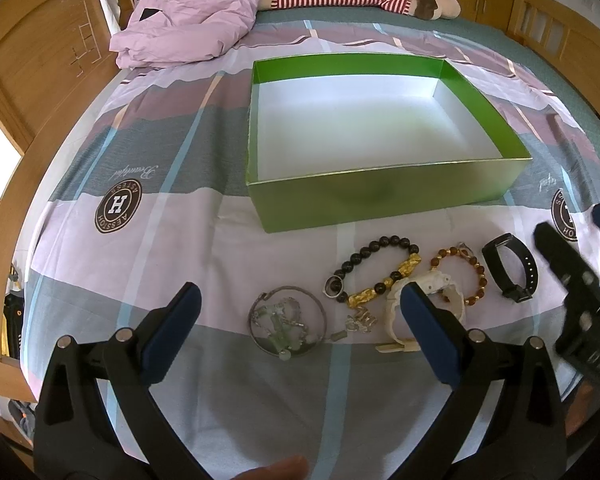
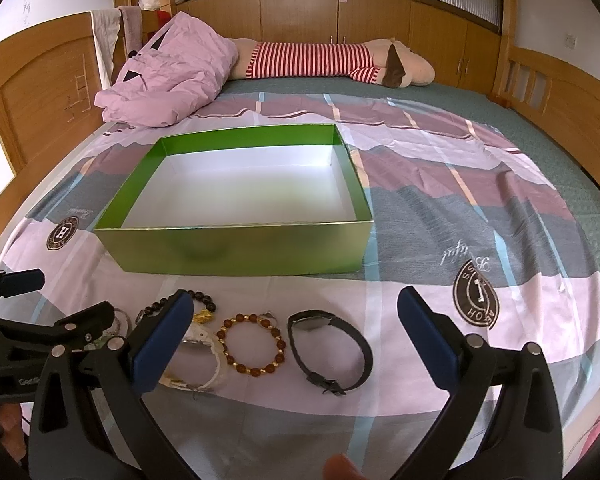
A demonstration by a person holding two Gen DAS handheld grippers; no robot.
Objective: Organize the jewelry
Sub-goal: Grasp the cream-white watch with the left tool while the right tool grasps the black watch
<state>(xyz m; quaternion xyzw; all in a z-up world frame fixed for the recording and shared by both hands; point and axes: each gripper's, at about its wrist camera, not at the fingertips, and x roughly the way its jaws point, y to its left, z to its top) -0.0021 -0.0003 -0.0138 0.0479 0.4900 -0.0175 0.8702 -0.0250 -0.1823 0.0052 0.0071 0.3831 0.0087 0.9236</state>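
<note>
An empty green box (image 1: 388, 196) with a white floor stands on the bed; it also shows in the right wrist view (image 2: 240, 248). In front of it lies a row of jewelry: a silver bangle with chains (image 1: 286, 322), a black and gold bead bracelet (image 1: 374, 274), a white watch (image 1: 440, 292), an amber bead bracelet (image 1: 466, 270) (image 2: 254, 344) and a black watch (image 1: 510, 268) (image 2: 328, 352). My left gripper (image 1: 300, 300) is open above the bangle. My right gripper (image 2: 296, 312) is open above the amber bracelet and black watch.
A patterned sheet (image 2: 480, 208) covers the bed. A pink quilt (image 2: 168, 72) and a striped plush toy (image 2: 324, 60) lie at the far end. Wooden bed rails (image 2: 560, 92) run along both sides.
</note>
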